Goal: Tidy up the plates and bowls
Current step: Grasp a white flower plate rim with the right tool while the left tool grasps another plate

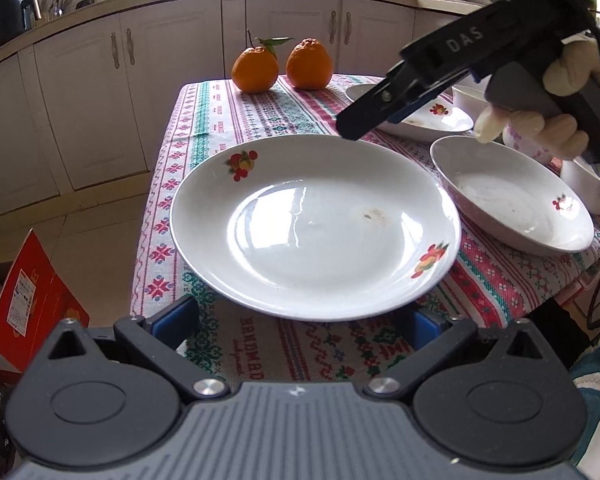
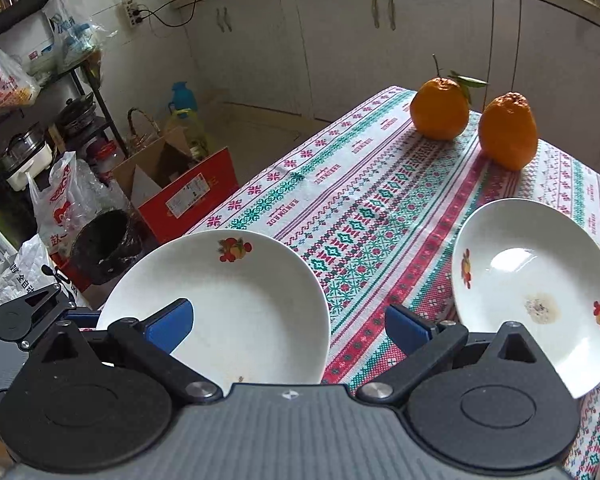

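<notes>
A large white plate [image 1: 312, 232] with fruit decals lies on the patterned tablecloth [image 1: 220, 120]. Its near rim sits between the blue pads [image 1: 174, 320] of my left gripper [image 1: 298, 322], which is open. A gloved hand [image 1: 560, 76] holds my right gripper [image 1: 376, 120] above the plate's far rim. The right wrist view shows it open [image 2: 288, 320], with the same plate [image 2: 236, 304] under its left finger. A smaller stained plate [image 2: 536, 288] lies to the right. The left gripper [image 2: 40, 308] shows at that view's left edge.
A deep plate [image 1: 512, 200], another plate [image 1: 432, 116] and bowls [image 1: 468, 96] crowd the table's right side. Two oranges [image 1: 256, 70] [image 1: 310, 64] stand at the far end. A red box [image 1: 28, 304] and bags lie on the floor to the left.
</notes>
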{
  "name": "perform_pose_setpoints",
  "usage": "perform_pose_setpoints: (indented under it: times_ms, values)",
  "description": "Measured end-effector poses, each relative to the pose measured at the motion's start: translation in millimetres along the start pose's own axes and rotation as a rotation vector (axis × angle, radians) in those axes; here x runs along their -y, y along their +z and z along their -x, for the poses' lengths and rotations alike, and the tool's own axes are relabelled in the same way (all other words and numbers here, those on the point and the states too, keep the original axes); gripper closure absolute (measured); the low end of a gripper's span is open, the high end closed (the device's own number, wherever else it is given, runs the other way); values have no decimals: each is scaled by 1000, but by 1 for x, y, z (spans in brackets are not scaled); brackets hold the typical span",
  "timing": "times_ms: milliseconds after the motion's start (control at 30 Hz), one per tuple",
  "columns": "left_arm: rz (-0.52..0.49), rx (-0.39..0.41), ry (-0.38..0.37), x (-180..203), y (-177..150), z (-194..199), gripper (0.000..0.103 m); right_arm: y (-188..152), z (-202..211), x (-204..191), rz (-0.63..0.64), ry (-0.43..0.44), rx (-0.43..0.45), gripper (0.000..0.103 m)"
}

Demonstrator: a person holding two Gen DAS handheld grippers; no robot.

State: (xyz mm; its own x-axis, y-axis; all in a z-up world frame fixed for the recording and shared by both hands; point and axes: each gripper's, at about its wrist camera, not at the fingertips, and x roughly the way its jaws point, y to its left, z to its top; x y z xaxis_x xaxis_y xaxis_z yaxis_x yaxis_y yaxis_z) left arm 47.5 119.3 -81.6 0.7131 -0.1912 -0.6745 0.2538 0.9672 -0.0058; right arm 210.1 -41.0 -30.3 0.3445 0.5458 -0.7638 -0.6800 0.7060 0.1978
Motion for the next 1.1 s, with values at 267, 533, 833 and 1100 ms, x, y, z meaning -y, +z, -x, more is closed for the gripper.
perform_pose_setpoints:
  times_ms: [267, 533, 833, 1100]
  values:
    - [-6, 17, -5, -1, -3, 5, 0, 13, -39, 5, 9, 102, -94, 0]
    - [-15, 12, -16, -2, -1, 5, 0, 21, -58, 11, 0, 185, -133, 12]
    - [-49, 8, -36, -2, 3, 4, 1, 24, -63, 16, -1, 232, -142, 20]
    - [-92, 7, -61, 1, 6, 5, 5, 25, -62, 21, -21, 259, -144, 21]
